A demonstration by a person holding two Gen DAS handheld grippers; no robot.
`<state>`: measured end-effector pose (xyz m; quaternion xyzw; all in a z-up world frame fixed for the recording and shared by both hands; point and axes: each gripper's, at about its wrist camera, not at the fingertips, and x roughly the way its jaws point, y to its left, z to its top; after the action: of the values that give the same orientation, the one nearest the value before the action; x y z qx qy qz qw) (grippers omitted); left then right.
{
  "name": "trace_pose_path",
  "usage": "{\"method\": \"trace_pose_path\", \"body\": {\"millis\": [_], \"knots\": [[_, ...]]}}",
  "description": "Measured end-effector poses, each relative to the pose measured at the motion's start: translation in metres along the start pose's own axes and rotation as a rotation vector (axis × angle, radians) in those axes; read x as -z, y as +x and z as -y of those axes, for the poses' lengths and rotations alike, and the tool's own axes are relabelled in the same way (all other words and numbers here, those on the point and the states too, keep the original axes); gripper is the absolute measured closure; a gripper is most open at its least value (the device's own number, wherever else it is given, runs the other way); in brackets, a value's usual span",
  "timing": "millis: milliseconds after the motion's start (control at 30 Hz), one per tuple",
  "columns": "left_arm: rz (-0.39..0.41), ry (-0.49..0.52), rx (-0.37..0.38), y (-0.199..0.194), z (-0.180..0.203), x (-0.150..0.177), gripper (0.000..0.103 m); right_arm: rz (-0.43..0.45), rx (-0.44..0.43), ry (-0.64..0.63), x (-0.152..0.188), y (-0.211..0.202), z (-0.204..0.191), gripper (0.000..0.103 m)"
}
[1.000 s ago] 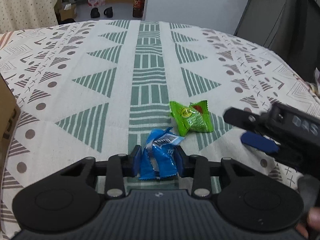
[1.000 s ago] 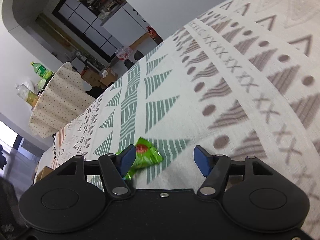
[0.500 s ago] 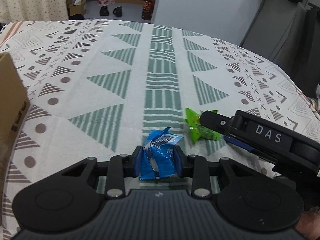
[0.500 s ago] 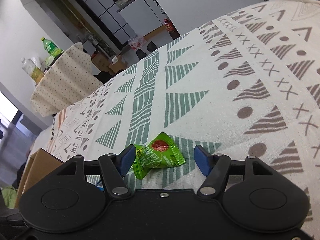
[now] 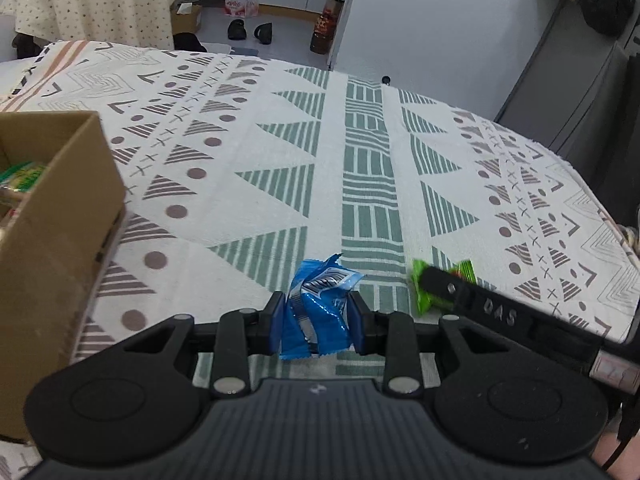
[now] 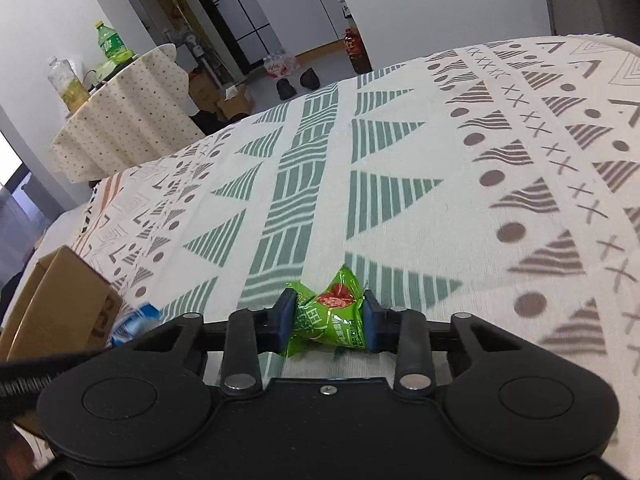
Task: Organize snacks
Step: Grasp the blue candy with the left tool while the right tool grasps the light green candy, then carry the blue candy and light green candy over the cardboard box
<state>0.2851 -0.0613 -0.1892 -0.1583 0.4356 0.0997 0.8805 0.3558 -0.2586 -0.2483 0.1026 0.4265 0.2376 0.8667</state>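
Observation:
My left gripper point(image 5: 317, 320) is shut on a crumpled blue snack packet point(image 5: 320, 312), held just above the patterned tablecloth point(image 5: 280, 152). My right gripper point(image 6: 327, 320) is shut on a green snack packet point(image 6: 330, 316) with a red picture on it. In the left wrist view that green packet point(image 5: 422, 296) shows at the right, partly hidden behind the right gripper's black finger point(image 5: 472, 300). The blue packet point(image 6: 134, 322) appears blurred at the left of the right wrist view. A brown cardboard box point(image 5: 52, 240) stands at the left with packets inside.
The cardboard box point(image 6: 60, 300) sits near the table's left edge. A second table with a dotted cloth point(image 6: 124, 120) carries bottles beyond the far edge. Shoes and bottles lie on the floor past the table point(image 5: 248, 30). Grey cabinets stand at the right.
The right gripper has closed on the green packet, which lay between its open fingers before. The left gripper, still holding the blue packet, has shifted left, bringing the box further into view.

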Motion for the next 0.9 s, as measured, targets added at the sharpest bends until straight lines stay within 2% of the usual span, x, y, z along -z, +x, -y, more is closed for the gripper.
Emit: {"method": "trace_pose_path", "body": {"millis": [333,500,633,900], "knots": [[0.056,-0.036,0.029,-0.045,-0.016,0.0,0.071,0.02,0.017,-0.048,0.013,-0.042,-0.029,0.073],[0.048,-0.059,0.029,-0.063,-0.027,0.005,0.071,0.019,0.063,-0.041,0.017,-0.059,-0.048,0.073],[0.069,-0.088,0.048,-0.08,-0.036,0.006,0.071,0.012,0.082,-0.025,0.024,-0.075,-0.059,0.073],[0.118,-0.097,0.068,-0.116,-0.045,0.005,0.071,0.055,0.097,-0.011,0.025,-0.112,-0.08,0.073]]}}
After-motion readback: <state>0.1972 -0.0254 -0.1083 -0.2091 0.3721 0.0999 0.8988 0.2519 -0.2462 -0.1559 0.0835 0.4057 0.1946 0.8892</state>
